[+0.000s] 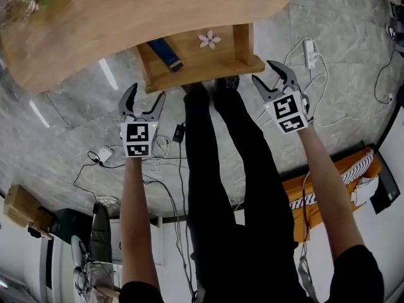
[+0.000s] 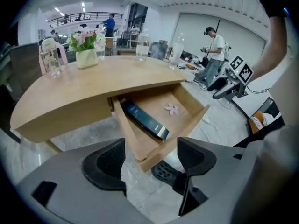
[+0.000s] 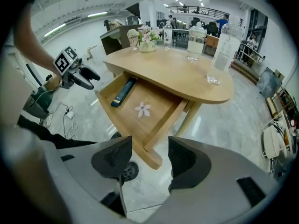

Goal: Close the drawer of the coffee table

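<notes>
1. The light wooden drawer (image 1: pixel 208 73) stands pulled out from under the rounded wooden desk (image 1: pixel 126 17), towards the person. It holds a dark blue box (image 1: pixel 166 53) and a pink flower (image 1: pixel 209 40).
2. The left gripper (image 1: pixel 148 92) and right gripper (image 1: pixel 263 70) are both open and empty. One sits near each front corner, not touching.
3. That placement probably prepares an even push on the front panel, so the drawer won't skew.

No legible lettering in view

Print on the dark blue box (image 2: pixel 145 121) in the drawer (image 2: pixel 196 118) is too small to read; the left gripper (image 1: pixel 147 93) and right gripper (image 1: pixel 262 70) carry only black-and-white square markers.
</notes>
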